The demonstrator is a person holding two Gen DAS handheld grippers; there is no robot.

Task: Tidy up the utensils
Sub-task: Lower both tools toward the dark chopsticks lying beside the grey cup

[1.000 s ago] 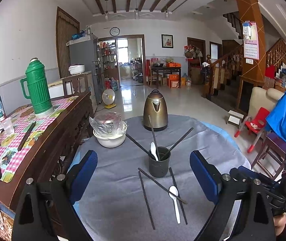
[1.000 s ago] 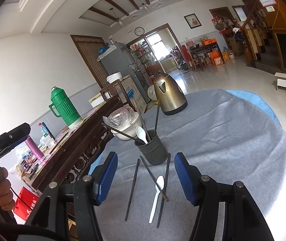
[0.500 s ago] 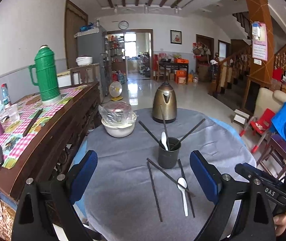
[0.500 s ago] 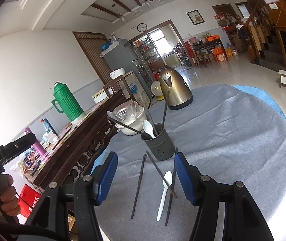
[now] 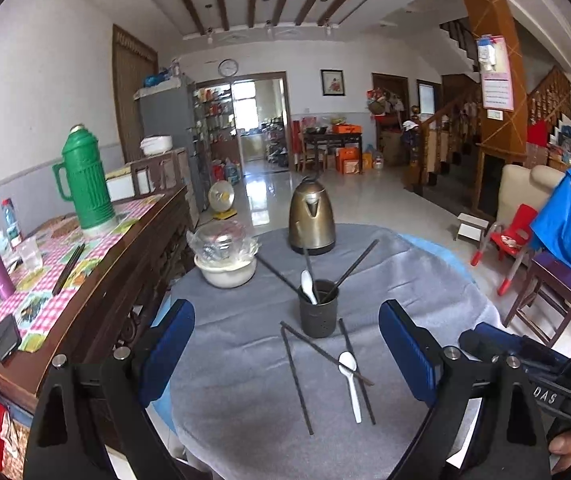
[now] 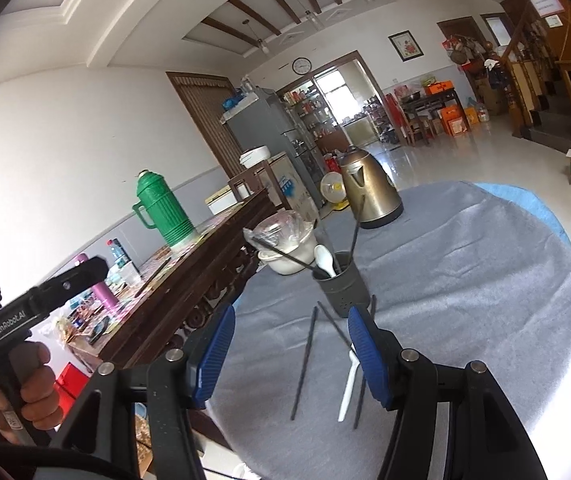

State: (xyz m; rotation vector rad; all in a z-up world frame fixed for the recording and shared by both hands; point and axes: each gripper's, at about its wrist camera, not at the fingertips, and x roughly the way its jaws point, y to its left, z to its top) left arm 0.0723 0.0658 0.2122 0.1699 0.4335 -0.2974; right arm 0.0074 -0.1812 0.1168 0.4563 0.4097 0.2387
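The left gripper [image 5: 287, 354] hangs above the near edge of the round table [image 5: 425, 280] with its blue pads [image 5: 167, 344] spread wide and nothing between them, touching nothing. From this view, going left to right, a green thermos [image 5: 84, 184] stands at ten o'clock on the checkered sideboard [image 5: 45, 280], a white covered bowl [image 5: 225, 264] sits at eleven o'clock on the grey cloth, and a bronze kettle [image 5: 311, 218] stands at twelve o'clock toward the far rim. The dark utensil holder [image 5: 318, 312] is at the middle of the table, holding a white spoon [image 5: 308, 286] and several black chopsticks [image 5: 355, 266] that lean out at different angles. Just in front of the holder, at six o'clock from it, loose chopsticks [image 5: 296, 378] lie on the cloth, two of them crossing, and a second white spoon [image 5: 351, 380] lies beside them with its bowl toward the holder. The right gripper [image 6: 291, 342] is likewise wide apart and empty, poised over the loose chopsticks, its right pad [image 6: 367, 354] covering part of the loose spoon [image 6: 347, 390] and one chopstick. Against half a second ago, the right gripper has closed in on the table, so the holder [image 6: 341, 288] and the utensils on the cloth sit nearer its pads, while the left view has shifted only slightly; the utensils themselves lie as before.
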